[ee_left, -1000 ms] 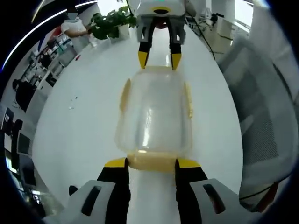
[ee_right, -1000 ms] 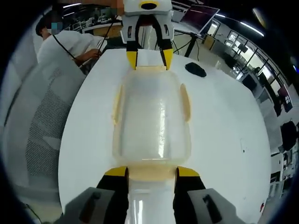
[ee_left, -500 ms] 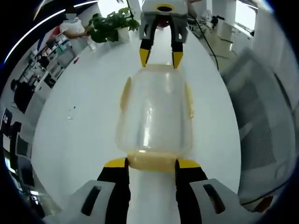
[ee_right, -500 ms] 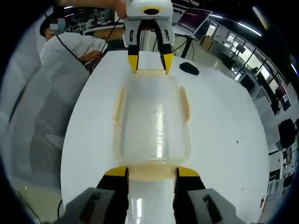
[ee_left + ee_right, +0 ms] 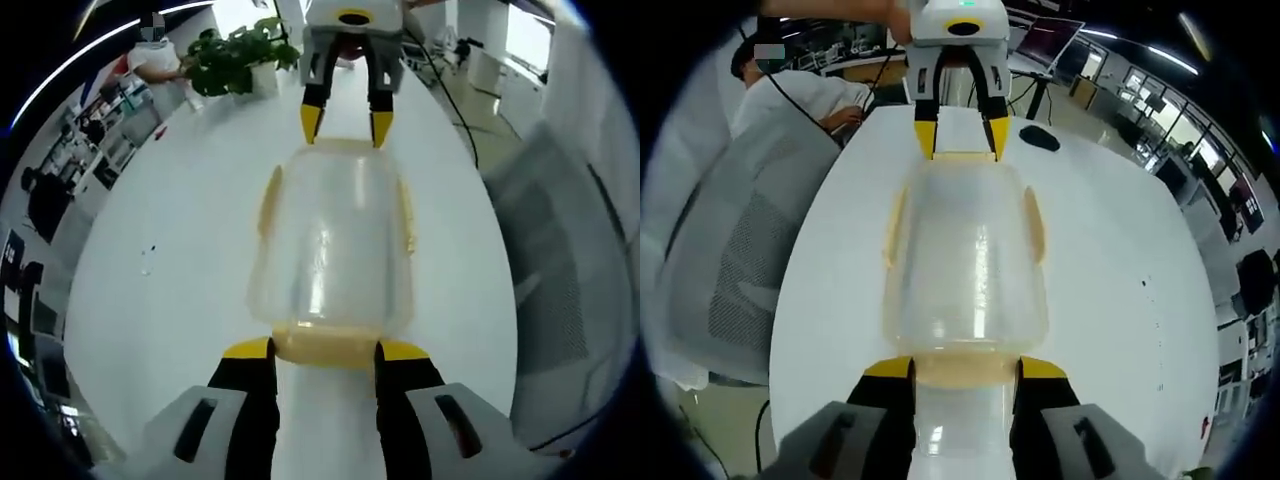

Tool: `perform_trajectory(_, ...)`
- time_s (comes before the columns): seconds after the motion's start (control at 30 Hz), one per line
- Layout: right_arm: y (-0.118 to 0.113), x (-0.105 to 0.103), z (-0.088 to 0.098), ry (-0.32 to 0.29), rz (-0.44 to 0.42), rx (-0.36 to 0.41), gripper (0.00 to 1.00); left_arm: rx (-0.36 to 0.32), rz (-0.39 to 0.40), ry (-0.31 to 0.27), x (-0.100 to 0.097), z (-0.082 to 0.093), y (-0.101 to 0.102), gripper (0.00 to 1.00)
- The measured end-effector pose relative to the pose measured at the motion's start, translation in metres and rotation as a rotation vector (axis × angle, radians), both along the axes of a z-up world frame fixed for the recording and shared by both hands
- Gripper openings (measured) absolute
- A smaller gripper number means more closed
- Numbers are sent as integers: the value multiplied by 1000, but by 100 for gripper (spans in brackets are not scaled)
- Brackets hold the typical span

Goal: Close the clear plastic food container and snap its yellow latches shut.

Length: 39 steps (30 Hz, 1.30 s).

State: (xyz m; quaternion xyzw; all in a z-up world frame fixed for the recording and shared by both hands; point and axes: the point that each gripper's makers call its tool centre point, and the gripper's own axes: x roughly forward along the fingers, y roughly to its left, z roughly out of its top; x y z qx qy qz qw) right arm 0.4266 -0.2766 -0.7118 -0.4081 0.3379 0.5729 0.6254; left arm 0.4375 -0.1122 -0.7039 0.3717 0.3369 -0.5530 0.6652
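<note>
The clear plastic food container (image 5: 332, 245) lies lengthwise between both grippers, lid on, above the white table (image 5: 180, 250). Pale yellow latches (image 5: 269, 200) run along its long sides. My left gripper (image 5: 325, 350) is shut on the yellow end latch (image 5: 325, 344) nearest it. At the far end of that view, the right gripper (image 5: 346, 122) grips the opposite end. In the right gripper view the same container (image 5: 968, 255) stretches away from my right gripper (image 5: 965, 367), which is shut on its yellow end latch (image 5: 965, 370). The left gripper (image 5: 961, 138) holds the far end.
A grey mesh office chair (image 5: 735, 270) stands beside the table, with a person in a white shirt (image 5: 800, 95) behind it. A black mouse (image 5: 1040, 138) lies on the far table end. A potted plant (image 5: 235, 55) stands at the other end. Desks and monitors fill the room.
Both views have shifted slightly against the table and chair while the container keeps its place between the jaws. Both grips are unchanged.
</note>
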Motion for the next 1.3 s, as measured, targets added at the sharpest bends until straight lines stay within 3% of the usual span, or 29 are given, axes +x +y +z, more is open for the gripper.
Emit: perform_trajectory(1.3,-92,10,-8,55,28,-11,35,-36,23,30,5,-12,-91,35)
